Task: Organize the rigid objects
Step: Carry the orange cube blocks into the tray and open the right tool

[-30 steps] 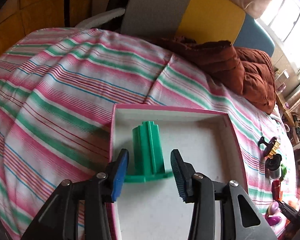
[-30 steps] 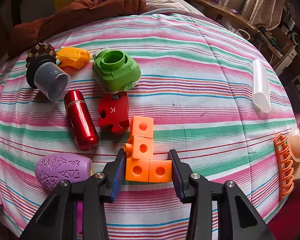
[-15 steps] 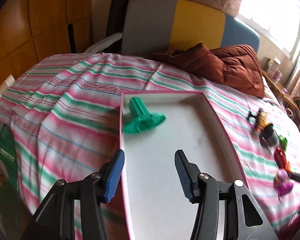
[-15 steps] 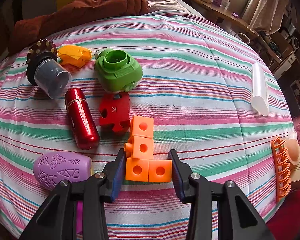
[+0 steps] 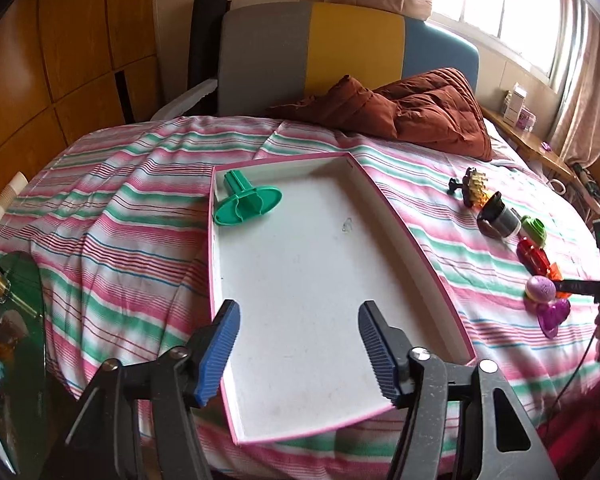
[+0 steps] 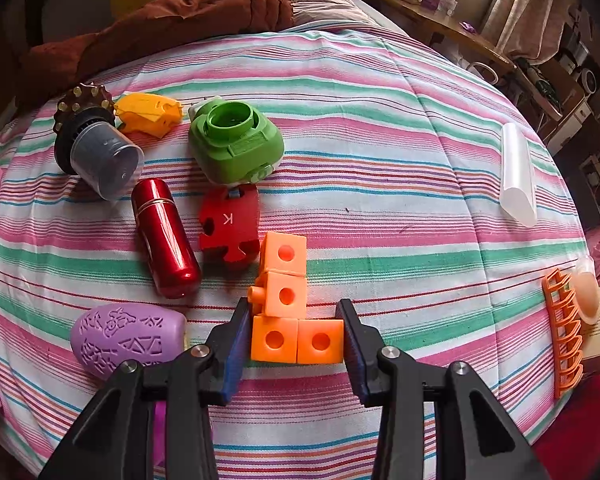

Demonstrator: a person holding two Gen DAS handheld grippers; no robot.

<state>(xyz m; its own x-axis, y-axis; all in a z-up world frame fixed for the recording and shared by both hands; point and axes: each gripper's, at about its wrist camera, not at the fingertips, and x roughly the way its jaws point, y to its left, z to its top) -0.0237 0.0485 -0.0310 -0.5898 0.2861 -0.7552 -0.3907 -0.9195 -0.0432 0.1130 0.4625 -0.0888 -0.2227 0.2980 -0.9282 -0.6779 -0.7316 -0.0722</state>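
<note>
A pink-rimmed white tray [image 5: 416, 240] lies on the striped bed. A green plastic spool [image 5: 246, 200] lies tipped in its far left corner. My left gripper [image 5: 298, 350] is open and empty above the tray's near end. My right gripper [image 6: 296, 340] is shut on the bottom two cubes of an L-shaped orange cube block [image 6: 286, 304] resting on the bed. Near it lie a red cylinder [image 6: 164, 236], a red puzzle piece [image 6: 228, 224], a green cap-like part [image 6: 234, 144], a purple egg-shaped piece [image 6: 126, 338], a grey cup [image 6: 102, 162] and a yellow piece [image 6: 150, 114].
A brown quilt [image 5: 416, 108] is bunched at the head of the bed. A clear tube [image 6: 518, 174] and an orange hair claw [image 6: 564, 332] lie at the right. A glass side table [image 5: 4, 320] with clutter stands left of the bed.
My left gripper let go of the green spool and pulled back and up from the tray; the spool now lies tipped over. My right gripper stayed around the orange block.
</note>
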